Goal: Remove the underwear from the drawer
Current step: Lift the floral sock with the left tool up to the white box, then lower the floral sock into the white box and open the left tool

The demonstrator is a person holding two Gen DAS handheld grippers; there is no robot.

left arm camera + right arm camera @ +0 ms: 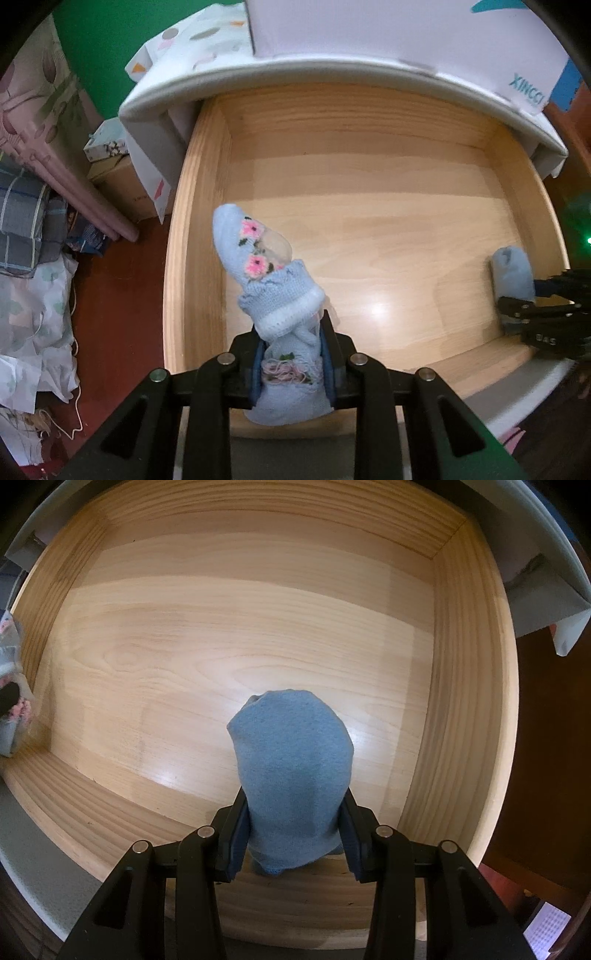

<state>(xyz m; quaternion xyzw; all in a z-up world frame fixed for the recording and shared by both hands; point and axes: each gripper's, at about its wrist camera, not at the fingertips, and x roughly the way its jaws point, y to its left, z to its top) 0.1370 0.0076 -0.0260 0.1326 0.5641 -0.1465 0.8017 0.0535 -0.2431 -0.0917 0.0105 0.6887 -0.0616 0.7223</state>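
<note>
Blue soft knit with pink flowers and a white band is what my left gripper (pixel 293 363) is pinching: its two pads press on both sides of this flowered piece (pixel 271 291), which sticks up over the near left part of the wooden drawer (pixel 369 206). My right gripper (pixel 293 834) squeezes a plain blue piece (pixel 293 771) the same way, and it hangs over the near right part of the drawer. Past the drawer's far wall sits the white cabinet top (pixel 332 77), and left of the drawer lies a red floor (pixel 114 295) with a cardboard box (pixel 125 192).
</note>
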